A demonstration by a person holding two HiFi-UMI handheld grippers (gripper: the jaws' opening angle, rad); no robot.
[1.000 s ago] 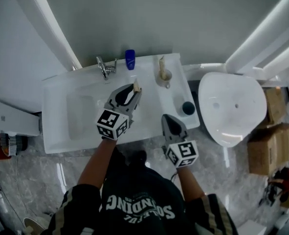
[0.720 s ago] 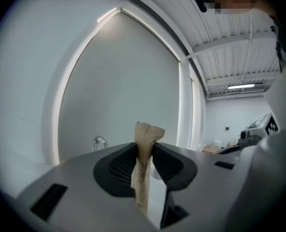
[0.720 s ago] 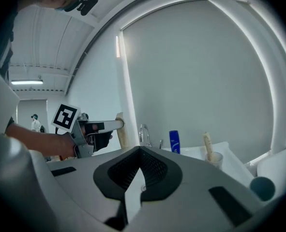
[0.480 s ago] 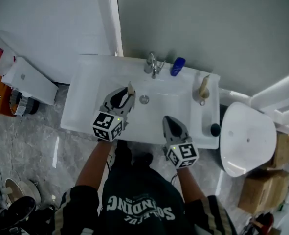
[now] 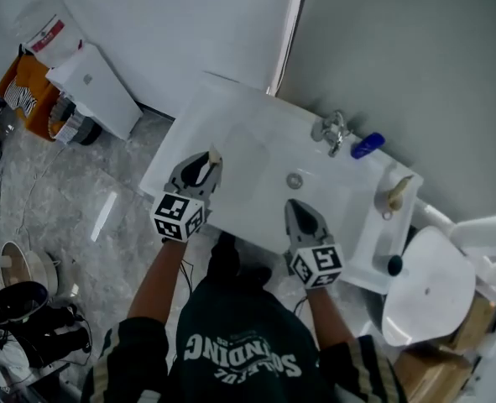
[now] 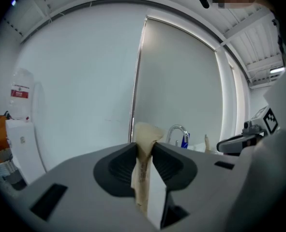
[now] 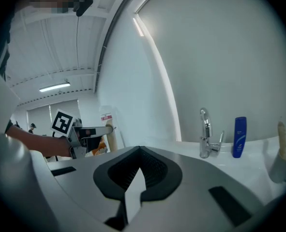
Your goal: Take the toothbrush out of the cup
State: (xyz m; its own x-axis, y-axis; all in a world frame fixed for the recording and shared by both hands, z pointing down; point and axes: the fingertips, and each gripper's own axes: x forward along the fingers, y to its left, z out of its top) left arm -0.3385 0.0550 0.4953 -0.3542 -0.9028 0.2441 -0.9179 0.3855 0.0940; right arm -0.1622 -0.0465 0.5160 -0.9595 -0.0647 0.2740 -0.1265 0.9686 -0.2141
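Cream toothbrush (image 6: 143,135), white sink (image 5: 246,139), blue bottle (image 5: 368,146)

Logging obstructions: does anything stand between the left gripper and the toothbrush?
Nothing visible does. The left gripper is already shut on the toothbrush, well apart from the cup on the sink.

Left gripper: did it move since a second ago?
Yes. The left gripper, clamped on a beige item, went from just right of the faucet to the sink's far left end.

white wall (image 5: 172,23), grey marble floor (image 5: 71,217)
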